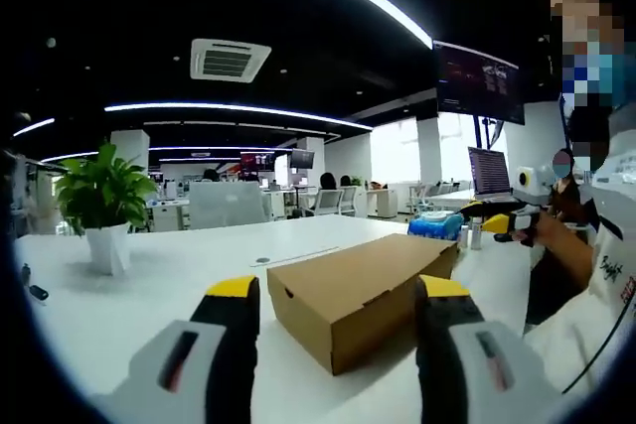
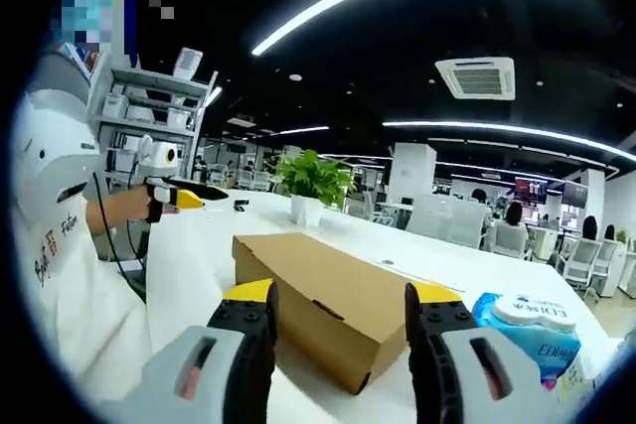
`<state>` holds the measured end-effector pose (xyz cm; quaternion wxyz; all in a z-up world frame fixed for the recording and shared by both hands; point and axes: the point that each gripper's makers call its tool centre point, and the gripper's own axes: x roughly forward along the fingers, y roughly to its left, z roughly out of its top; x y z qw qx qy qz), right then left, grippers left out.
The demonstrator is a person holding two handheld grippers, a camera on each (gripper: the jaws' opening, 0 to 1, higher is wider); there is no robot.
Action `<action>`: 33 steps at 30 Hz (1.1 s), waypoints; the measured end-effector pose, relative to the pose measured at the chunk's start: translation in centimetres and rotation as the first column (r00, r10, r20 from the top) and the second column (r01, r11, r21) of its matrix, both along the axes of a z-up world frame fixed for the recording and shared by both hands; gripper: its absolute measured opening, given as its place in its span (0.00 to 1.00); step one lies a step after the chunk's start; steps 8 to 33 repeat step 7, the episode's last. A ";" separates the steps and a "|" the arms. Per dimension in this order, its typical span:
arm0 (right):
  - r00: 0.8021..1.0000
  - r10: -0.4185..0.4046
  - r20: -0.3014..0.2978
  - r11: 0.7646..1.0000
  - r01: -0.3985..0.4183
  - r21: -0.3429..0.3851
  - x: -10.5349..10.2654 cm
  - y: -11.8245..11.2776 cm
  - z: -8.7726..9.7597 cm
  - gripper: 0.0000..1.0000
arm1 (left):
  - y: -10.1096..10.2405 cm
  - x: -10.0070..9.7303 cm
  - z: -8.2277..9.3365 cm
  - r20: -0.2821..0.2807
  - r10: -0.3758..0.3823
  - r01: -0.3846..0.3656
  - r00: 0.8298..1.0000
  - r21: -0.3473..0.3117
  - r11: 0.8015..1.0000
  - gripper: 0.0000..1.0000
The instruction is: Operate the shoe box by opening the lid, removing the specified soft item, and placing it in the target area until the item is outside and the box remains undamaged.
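On the white counter (image 1: 149, 295), the closed shoe box (image 1: 363, 290) is being framed dead ahead by both wide-open empty claws, left claw (image 1: 338, 295), right claw (image 2: 338, 300); its long axis is running diagonally away; neither looks nearer.

A white table (image 1: 149, 295) carries a closed cardboard shoe box (image 1: 363, 290). Beyond the box stands a potted plant (image 1: 102, 208); a blue wipes pack (image 2: 527, 330) lies just beside the box.

Grey tongs (image 1: 338, 345) with black, yellow-tipped jaws; white printed shirt (image 2: 60, 275).
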<state>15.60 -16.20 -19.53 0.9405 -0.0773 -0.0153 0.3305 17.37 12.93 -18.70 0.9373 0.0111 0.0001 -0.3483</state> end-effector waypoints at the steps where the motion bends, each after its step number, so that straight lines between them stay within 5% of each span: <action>1: 1.000 0.000 -0.004 1.000 0.000 0.009 0.0 -0.1 0.0 0.58 | -0.1 0.0 0.0 0.003 0.000 0.000 1.000 0.003 1.000 0.65; 33: 1.000 -0.007 -0.005 1.000 0.007 0.021 -0.1 -0.1 -0.2 0.58 | -0.1 -0.2 0.3 0.014 0.002 -0.002 1.000 0.004 1.000 0.64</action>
